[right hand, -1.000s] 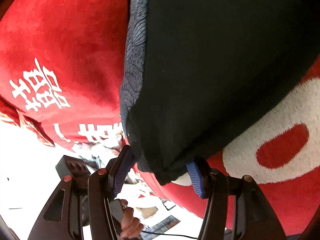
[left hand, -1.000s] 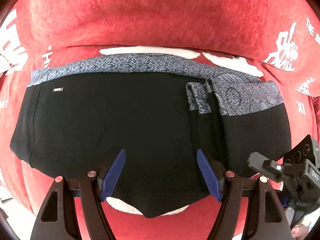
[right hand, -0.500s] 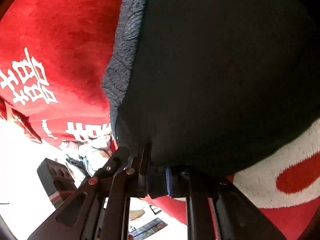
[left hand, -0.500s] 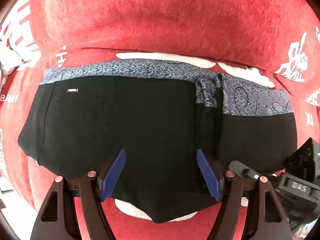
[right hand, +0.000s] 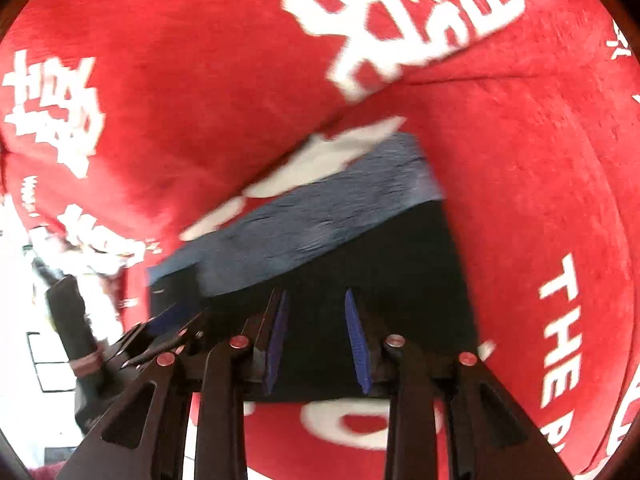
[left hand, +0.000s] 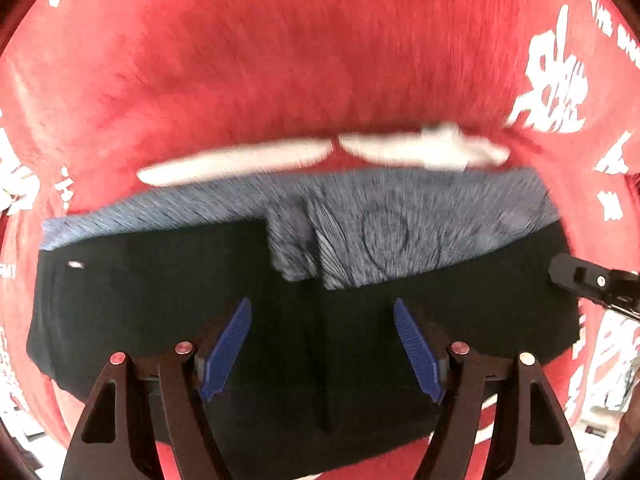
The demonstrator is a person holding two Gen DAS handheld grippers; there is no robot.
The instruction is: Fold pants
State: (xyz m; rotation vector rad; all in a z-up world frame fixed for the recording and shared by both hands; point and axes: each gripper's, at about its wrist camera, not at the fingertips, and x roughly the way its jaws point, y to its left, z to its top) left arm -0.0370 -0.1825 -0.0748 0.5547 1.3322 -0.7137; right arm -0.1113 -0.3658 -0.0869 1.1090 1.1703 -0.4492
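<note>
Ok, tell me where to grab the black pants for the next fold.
Take the black pants at the unfolded side edge near the small label, coming from above with the left gripper. That single layer lies flat on the red blanket; the other side is already folded over.

One pair of black pants (patterned grey waistband), one red blanket, seemingly, two grippers.

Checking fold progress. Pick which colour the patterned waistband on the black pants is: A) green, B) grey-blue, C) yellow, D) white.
B: the patterned waistband along the top edge of the black pants reads grey-blue against the red plush blanket.
</note>
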